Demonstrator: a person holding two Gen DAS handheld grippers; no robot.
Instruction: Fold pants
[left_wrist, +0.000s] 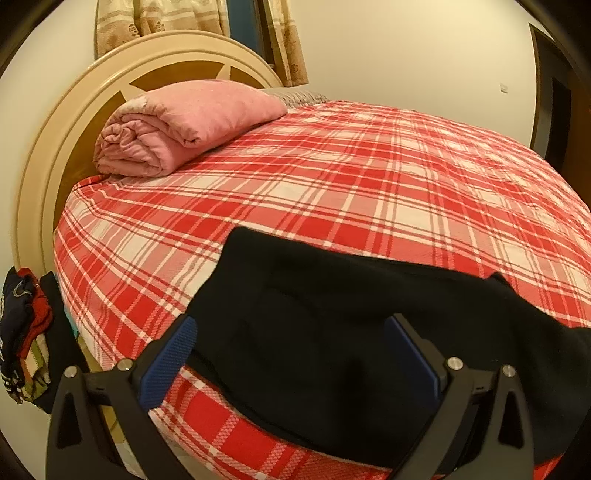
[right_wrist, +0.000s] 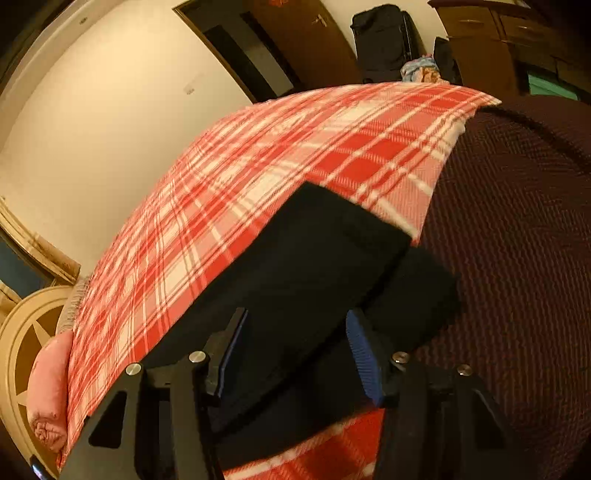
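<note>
A bed with a red plaid sheet (left_wrist: 369, 177) fills my left view, a rolled pink blanket (left_wrist: 177, 125) at upper left by the round headboard (left_wrist: 55, 147). Black pants (left_wrist: 332, 314) lie across the lower frame at the bed's near edge. My left tongs (left_wrist: 290, 354) stand apart over them.

In my right view, the pants (right_wrist: 314, 266) sit at centre, a maroon cover (right_wrist: 517, 240) at right. My right tongs (right_wrist: 295, 350) are apart.
</note>
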